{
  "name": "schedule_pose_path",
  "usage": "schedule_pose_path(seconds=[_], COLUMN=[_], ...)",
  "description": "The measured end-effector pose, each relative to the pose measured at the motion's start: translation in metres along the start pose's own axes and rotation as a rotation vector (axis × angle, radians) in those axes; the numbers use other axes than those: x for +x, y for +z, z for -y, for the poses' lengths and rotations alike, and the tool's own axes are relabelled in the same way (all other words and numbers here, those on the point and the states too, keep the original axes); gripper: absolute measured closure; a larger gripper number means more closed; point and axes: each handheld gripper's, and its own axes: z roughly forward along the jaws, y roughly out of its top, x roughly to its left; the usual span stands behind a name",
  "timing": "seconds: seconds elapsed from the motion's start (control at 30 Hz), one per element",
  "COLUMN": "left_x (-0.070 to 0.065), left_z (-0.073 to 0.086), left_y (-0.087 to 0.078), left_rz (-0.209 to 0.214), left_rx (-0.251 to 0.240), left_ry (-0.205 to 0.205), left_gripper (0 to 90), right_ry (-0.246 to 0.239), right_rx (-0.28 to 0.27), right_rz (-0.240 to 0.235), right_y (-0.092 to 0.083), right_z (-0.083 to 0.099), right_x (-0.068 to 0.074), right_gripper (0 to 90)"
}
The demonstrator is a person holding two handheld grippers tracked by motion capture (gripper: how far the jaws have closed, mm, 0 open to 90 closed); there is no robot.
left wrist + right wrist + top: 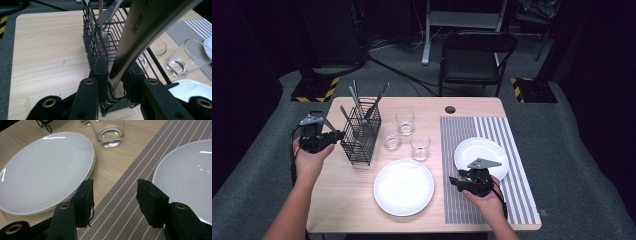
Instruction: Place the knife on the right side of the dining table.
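Black jaws of the left gripper (117, 82) pinch a metal knife (140, 37) that stands in the wire basket (362, 135) with other cutlery. Nothing sits between the spread jaws of the right gripper (113, 195). Two white plates (403, 187), three glasses (420, 146) and a striped mat (462, 150) lie on the wooden table (342, 190); a chair (474, 55) stands behind.

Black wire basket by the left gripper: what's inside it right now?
The basket holds several upright metal utensils, one a spoon. The left gripper clamps another handle. Lower ends are hidden behind the mesh.
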Motion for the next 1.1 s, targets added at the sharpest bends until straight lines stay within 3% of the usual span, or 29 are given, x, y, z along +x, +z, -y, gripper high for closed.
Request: schedule_pose_path(seconds=[0.23, 1.1], left_x=[-0.0031, -0.0002], left_z=[0.0003, 0.0011], left_y=[0.0031, 0.0088], left_rz=[-0.024, -0.02], left_rx=[0.001, -0.045], left_ry=[0.031, 0.021], left_gripper=[80.4, 81.2], right_ry=[-0.001, 0.008], right_rx=[0.001, 0.005], right_rz=[0.0, 0.002], right_y=[0.0002, 0.001], right_z=[0.0001, 0.0012], right_x=[-0.0004, -0.0022], right_gripper=[47.1, 47.1])
